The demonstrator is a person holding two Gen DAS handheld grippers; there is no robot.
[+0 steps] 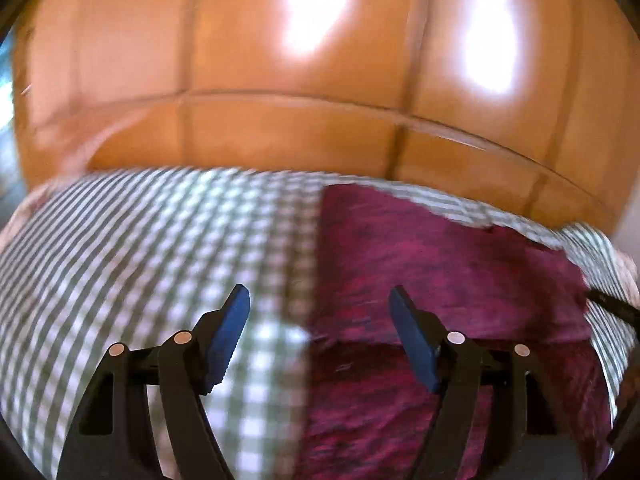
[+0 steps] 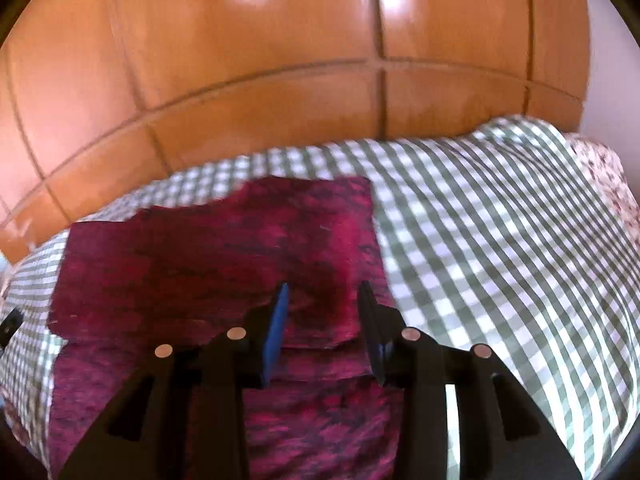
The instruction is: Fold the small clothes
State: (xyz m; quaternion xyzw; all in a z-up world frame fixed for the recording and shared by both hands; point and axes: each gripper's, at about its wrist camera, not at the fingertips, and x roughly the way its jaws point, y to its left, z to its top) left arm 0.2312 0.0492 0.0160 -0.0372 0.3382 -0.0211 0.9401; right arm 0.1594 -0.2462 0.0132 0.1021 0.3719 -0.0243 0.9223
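A magenta and black mottled garment lies flat on a green and white checked cloth. Part of it is folded over itself, with a fold edge running across near the grippers. My left gripper is open and empty above the garment's left edge, half over the checked cloth. In the right wrist view the garment fills the left and middle. My right gripper is open with a narrower gap, hovering over the garment's right part, holding nothing.
A glossy orange wooden panelled wall or headboard rises right behind the cloth. The checked cloth spreads to the right. A floral fabric shows at its far right edge. The other gripper's black tip shows at right.
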